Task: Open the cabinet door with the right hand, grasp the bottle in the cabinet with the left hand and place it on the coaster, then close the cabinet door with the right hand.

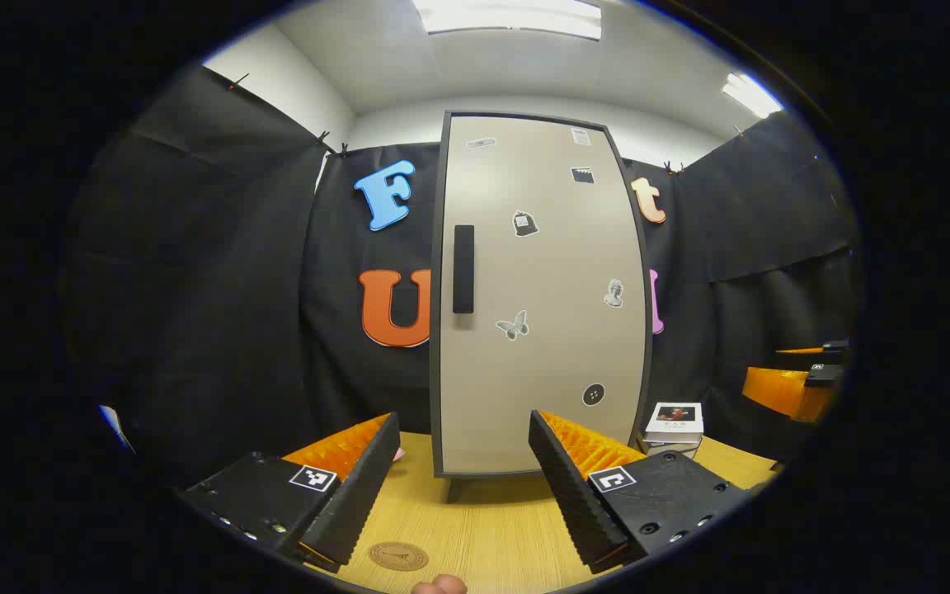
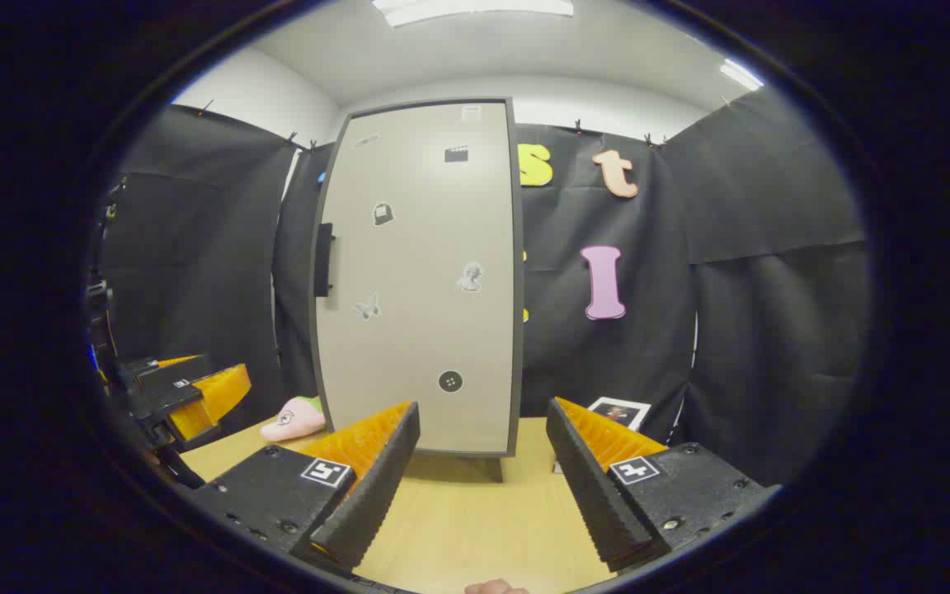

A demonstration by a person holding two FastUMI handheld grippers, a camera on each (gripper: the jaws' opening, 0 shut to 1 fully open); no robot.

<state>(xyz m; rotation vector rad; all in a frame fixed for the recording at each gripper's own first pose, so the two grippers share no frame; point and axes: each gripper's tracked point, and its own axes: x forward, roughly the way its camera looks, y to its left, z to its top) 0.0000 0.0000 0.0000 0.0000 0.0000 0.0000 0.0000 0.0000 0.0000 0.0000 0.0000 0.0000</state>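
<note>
Left gripper view: left gripper (image 1: pixel 463 487) hovers over the wooden table (image 1: pixel 491 528), fingers spread wide, nothing between them. Coaster (image 1: pixel 397 555) lies at 6 o'clock, partly cut off by the near finger. Cabinet door (image 1: pixel 541 297) at 12 o'clock is closed, so the bottle is hidden. Right gripper view: right gripper (image 2: pixel 483 487) likewise gapes wide, empty. Door handle (image 2: pixel 324 260) sits at 10 o'clock, seen edge-on. Pink toy (image 2: pixel 293 417) at 8 o'clock is partly hidden.

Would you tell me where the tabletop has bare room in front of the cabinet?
The table is bare between the cabinet and the coaster. In the right gripper view, wood lies open before the cabinet's foot. It is crowded beside the cabinet: books one side, pink toy the other.
</note>
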